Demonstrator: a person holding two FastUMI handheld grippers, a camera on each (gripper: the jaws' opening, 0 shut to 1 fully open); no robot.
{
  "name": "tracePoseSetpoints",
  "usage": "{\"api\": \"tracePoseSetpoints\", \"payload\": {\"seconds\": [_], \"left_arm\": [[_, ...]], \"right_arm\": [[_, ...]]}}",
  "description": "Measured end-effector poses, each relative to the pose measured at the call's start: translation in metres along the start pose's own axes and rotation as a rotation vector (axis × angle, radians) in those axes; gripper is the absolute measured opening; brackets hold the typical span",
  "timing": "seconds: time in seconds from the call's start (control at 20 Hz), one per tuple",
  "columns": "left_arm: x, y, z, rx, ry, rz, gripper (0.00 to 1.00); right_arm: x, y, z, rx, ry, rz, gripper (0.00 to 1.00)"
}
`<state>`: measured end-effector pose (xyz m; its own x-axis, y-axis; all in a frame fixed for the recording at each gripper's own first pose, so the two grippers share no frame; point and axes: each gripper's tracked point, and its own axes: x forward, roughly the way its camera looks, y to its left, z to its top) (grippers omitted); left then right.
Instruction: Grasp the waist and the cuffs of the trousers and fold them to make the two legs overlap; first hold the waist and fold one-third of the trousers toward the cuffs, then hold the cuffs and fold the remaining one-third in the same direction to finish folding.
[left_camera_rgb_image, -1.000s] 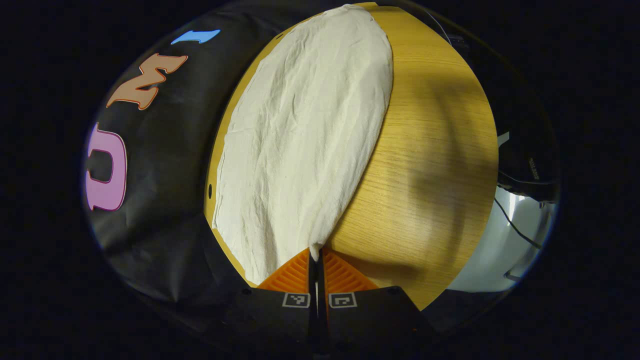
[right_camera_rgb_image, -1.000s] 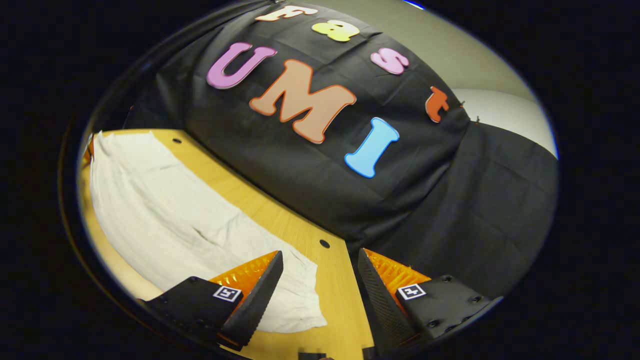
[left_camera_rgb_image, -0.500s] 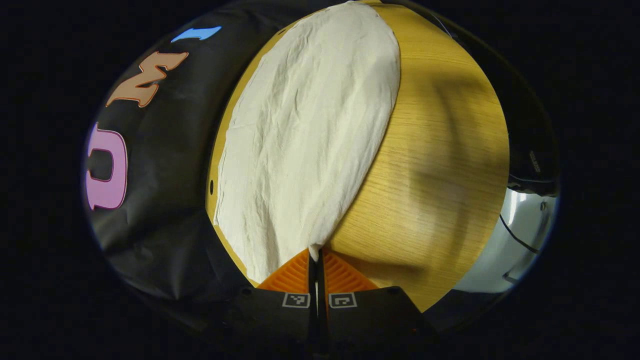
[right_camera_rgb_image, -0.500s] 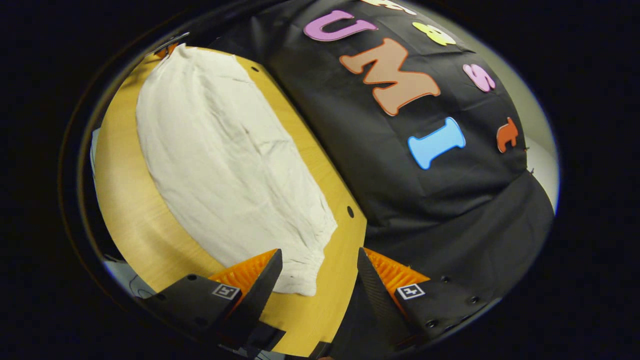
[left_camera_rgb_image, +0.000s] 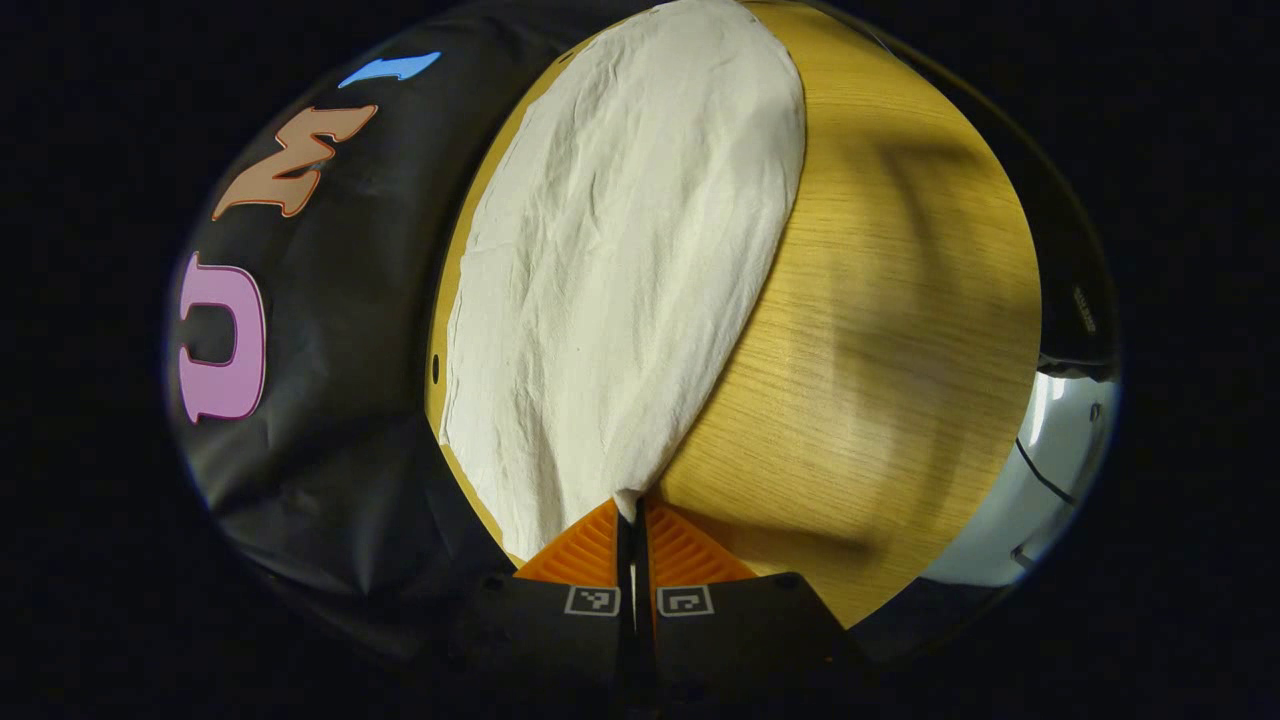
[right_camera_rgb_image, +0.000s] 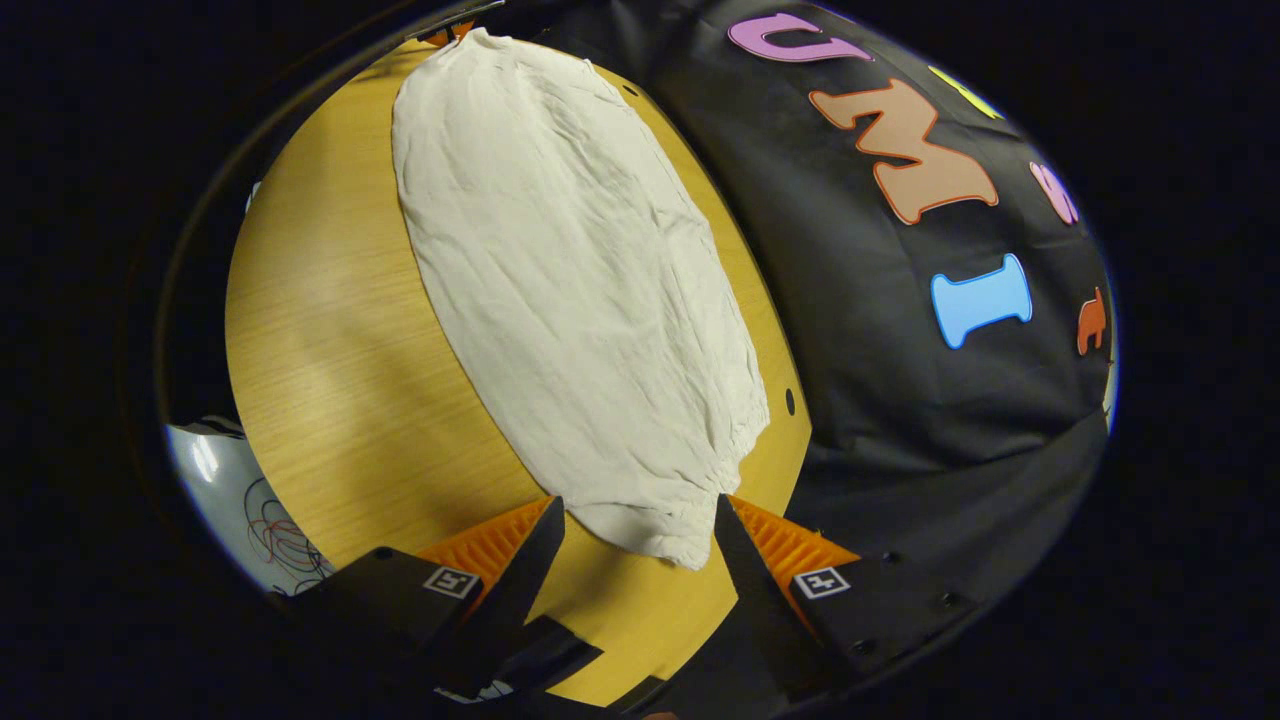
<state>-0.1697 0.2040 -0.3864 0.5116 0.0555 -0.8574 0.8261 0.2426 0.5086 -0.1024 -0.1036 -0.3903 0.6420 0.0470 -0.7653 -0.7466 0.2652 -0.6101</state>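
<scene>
- Two grippers, one garment: my left gripper (left_camera_rgb_image: 633, 512) is pinched tight on a corner of the cream, wrinkled cotton trousers (left_camera_rgb_image: 620, 270), fingers pressed together with a nub of cloth caught between them at the bottom centre of the left gripper view.
- My right gripper (right_camera_rgb_image: 640, 525) stands wide open at the bottom of the right gripper view, its fingers to either side of the near end of the trousers (right_camera_rgb_image: 570, 290); nothing is held, and I cannot tell whether the tips touch the cloth.
- I judge the two ends are taken this way so the garment can be lifted evenly for a fold; the left grip anchors one end while the right lines up on the other.
- Which end is waist and which is cuffs I cannot say for sure; the gathered edge near my right fingers may be the waistband.
- Trousers lie flat on the yellow wood-grain tabletop (left_camera_rgb_image: 880, 300), close to its far edge by the black cloth wall (right_camera_rgb_image: 900, 400).
- In both views their long axis runs from the bottom centre up to the top of the frame.
</scene>
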Motion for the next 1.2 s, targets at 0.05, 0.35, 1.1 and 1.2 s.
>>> {"api": "tracePoseSetpoints", "payload": {"seconds": [0.05, 0.35, 1.1, 1.2], "left_arm": [[0.000, 0.000, 0.001, 0.000, 0.001, 0.001, 0.00], [0.001, 0.001, -0.001, -0.012, 0.009, 0.004, 0.00], [0.005, 0.005, -0.001, -0.018, 0.013, 0.034, 0.00], [0.006, 0.006, 0.000, -0.027, 0.004, 0.026, 0.00]], "right_arm": [[0.002, 0.001, -0.003, -0.014, 0.008, 0.007, 0.98], [0.019, 0.009, -0.004, -0.128, 0.015, 0.028, 0.94], [0.054, 0.015, -0.008, -0.111, 0.096, -0.015, 0.04], [0.068, 0.012, -0.008, -0.043, 0.113, 0.006, 0.09]]}}
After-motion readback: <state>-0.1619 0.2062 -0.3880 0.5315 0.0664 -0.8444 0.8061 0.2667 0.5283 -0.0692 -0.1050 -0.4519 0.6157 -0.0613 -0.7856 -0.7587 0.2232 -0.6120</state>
